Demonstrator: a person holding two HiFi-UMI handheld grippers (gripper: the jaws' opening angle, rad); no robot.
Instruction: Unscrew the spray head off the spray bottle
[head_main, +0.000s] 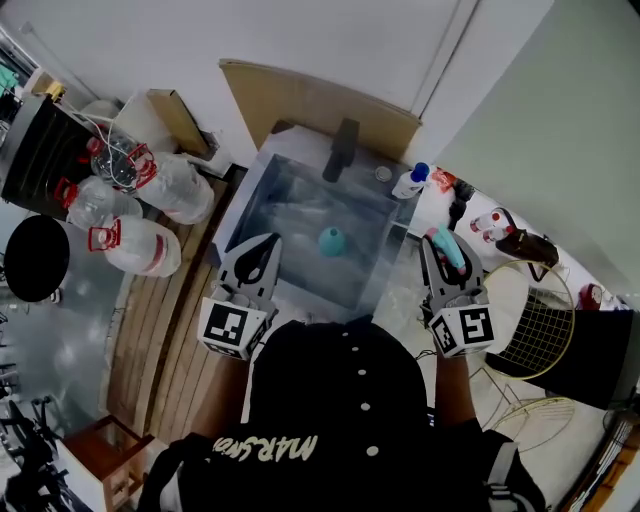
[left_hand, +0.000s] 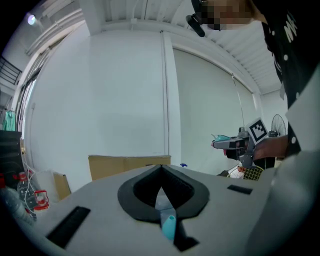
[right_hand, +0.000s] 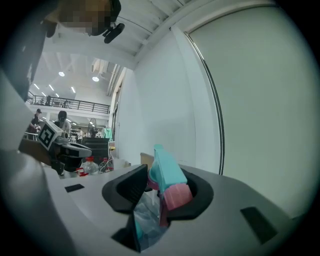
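My right gripper (head_main: 441, 250) is shut on the teal spray head (head_main: 448, 246) with its pink part (right_hand: 176, 194), held over the counter right of the sink. In the right gripper view the head (right_hand: 164, 170) stands up between the jaws, with crinkled clear plastic (right_hand: 146, 212) under it. My left gripper (head_main: 262, 245) hovers over the sink's left edge with its jaws together (left_hand: 161, 169). A small teal piece (left_hand: 168, 227) shows low in the gap behind them; I cannot tell what it is. A teal bell-shaped object (head_main: 332, 241) lies in the sink.
The steel sink (head_main: 262, 190) has a dark faucet (head_main: 341, 149) at its far side. Large water jugs (head_main: 150, 247) lie left of it on wooden slats. A white bottle with a blue cap (head_main: 410, 183) stands at the sink's right corner. A wire basket (head_main: 540, 330) sits at the right.
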